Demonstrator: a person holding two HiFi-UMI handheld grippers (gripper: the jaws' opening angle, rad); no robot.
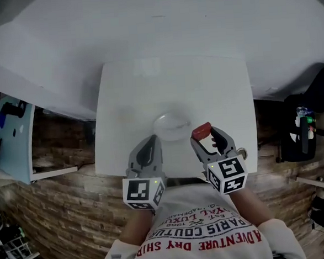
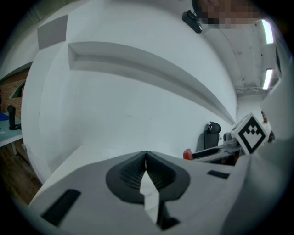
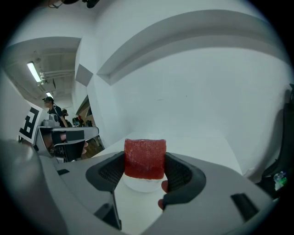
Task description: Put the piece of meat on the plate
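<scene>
- Red and square-faced, the piece of meat sits clamped between the ribbed dark pads of my right tool. The pads press on its left and right sides, and it stands a little proud of their tips.
- From the head view, the right tool holds the meat on the near part of the white surface, toward its right side.
- The plate lies just left of the meat in that view, with the meat at or close to its right rim.
- Along the right tool's own jaws I see the plate as a pale round shape directly below and behind the meat. I cannot tell how far above it the meat hangs.
- My left tool is fully closed, tip against tip, with nothing gripped. Only a pale sliver of surface shows through the gap behind the tips.
- In the head view the left tool sits just left of the plate, near the surface's near edge, and I cannot tell whether it touches the plate.
- The plate is white on white, so its rim is faint and its near edge is hard to trace.
- The pads cover the meat's two sides, and its far face is out of sight.
- From the left tool's camera the meat shows only as a small red corner at the end of the right tool, beside its marker cube.
</scene>
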